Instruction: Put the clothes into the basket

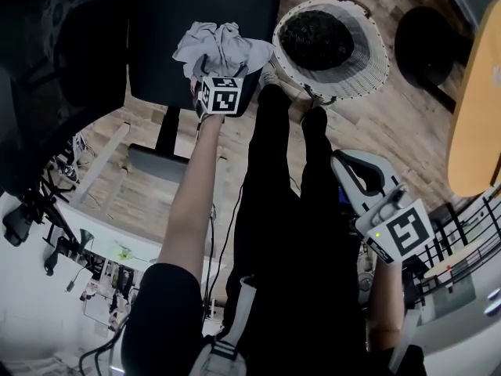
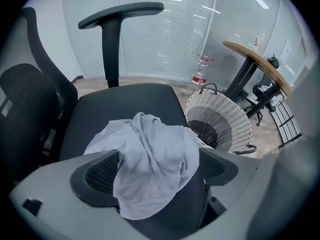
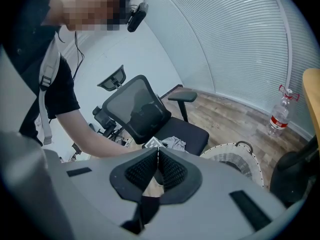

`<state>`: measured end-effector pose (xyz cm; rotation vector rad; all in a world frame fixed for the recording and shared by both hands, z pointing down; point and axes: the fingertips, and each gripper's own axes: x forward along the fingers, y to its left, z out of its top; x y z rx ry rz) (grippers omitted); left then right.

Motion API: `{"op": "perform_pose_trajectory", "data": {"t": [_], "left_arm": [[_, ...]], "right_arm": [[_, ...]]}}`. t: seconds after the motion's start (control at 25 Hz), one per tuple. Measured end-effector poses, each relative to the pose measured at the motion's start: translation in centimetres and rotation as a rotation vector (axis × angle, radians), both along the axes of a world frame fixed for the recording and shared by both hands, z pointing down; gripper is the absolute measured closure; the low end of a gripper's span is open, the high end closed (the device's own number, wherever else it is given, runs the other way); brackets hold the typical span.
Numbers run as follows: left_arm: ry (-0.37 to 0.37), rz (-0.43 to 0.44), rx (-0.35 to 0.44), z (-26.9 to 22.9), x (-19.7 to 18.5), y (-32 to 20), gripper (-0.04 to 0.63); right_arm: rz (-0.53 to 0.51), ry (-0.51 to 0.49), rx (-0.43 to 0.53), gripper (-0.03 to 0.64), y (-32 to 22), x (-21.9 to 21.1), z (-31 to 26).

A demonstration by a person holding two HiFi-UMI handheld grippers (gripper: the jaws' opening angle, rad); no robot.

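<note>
**Fig., read L to R.**

- **Chair seat point(image 1: 168, 22):** black, padded; it carries the load.
- **Grey garment point(image 2: 150, 134):** one crumpled piece heaped on the seat's near edge. Its folds stand up in the middle and its edges spill flat. It is not yet in the basket.
- **Left gripper point(image 2: 159, 159):** points steeply down onto the heap. The jaws are wide apart w/ the cloth bunched between them and lapping over both pads. Nothing is clamped.
- **Handling (judgement):**
  - The fabric looks thin, soft and light w/ no stiffness, so expect it to sag and trail once you lift.
  - It is not fragile and is unlikely to slip against ribbed pads.
  - Take hold at the raised central bunch, where several layers stack, not at a loose edge. A single layer may slide out or leave most of the piece dragging on the seat.
  - Close fully before you lift.
- **Basket point(image 1: 376, 61):** white, woven, round, dark inside. It stands on the wood floor point(image 1: 415, 124) just beside the seat's R side. The top is open, so you can drop from above.
- **Right gripper point(image 3: 157, 156):** jaws together w/ nothing between them. You hold it well apart from chair & basket, at your R side.
</note>
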<state>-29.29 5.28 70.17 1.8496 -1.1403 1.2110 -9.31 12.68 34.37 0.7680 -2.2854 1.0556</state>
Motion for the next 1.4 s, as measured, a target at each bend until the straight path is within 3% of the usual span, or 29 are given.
{"op": "perform_pose_trajectory", "data": {"t": [0.28, 0.64, 0.88, 1.28, 1.4], "left_arm": [[-0.109, 0.033, -0.033, 3.4, -0.7, 0.9, 0.043], [-0.157, 0.065, -0.091, 5.9, -1.0, 1.9, 0.034], [-0.164, 0.098, -0.096, 6.8, -1.6, 1.8, 0.035], [-0.1, 0.091, -0.136, 7.2, -1.5, 1.8, 0.042], [-0.104, 0.082, -0.132, 7.0, -1.7, 1.7, 0.088]], "right_arm": [[-0.003, 0.003, -0.035, 0.598, 0.8, 0.1, 1.3], [-0.004, -0.006, -0.054, 0.598, 1.2, -0.3, 1.6], [0.0, -0.009, -0.069, 0.598, 1.5, -0.5, 2.1], [-0.016, -0.018, -0.071, 0.598, 1.5, -1.4, 2.0], [-0.019, -0.019, -0.069, 0.598, 1.7, -1.6, 1.9]]}}
